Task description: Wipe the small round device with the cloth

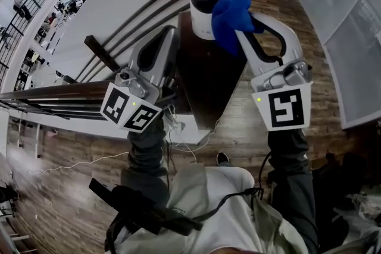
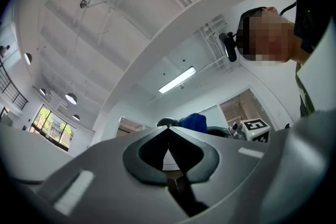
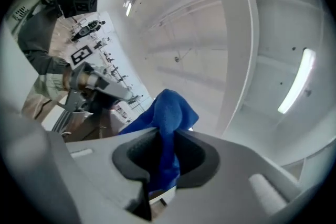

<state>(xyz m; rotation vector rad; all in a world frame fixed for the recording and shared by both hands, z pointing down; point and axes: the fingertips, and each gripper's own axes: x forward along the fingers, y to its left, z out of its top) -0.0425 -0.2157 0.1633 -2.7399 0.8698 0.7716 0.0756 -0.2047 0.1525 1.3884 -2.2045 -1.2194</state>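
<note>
R claw [image 1: 241,30] tilted up, pinching cloth [image 1: 233,9] by device [image 1: 204,3] | L claw [image 1: 168,35] closed

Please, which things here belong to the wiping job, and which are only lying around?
For the job:
- small round device
- blue cloth, gripped in the right tongs

Just around:
- dark table under the device
- white cables
- left tongs, shut and empty

cloth [image 1: 232,16] against device's [image 1: 205,8] right side, on table [image 1: 205,77]

One round device [image 1: 205,9], one blue cloth [image 1: 233,12], two tools (left tool [image 1: 168,38], right tool [image 1: 243,33]).
</note>
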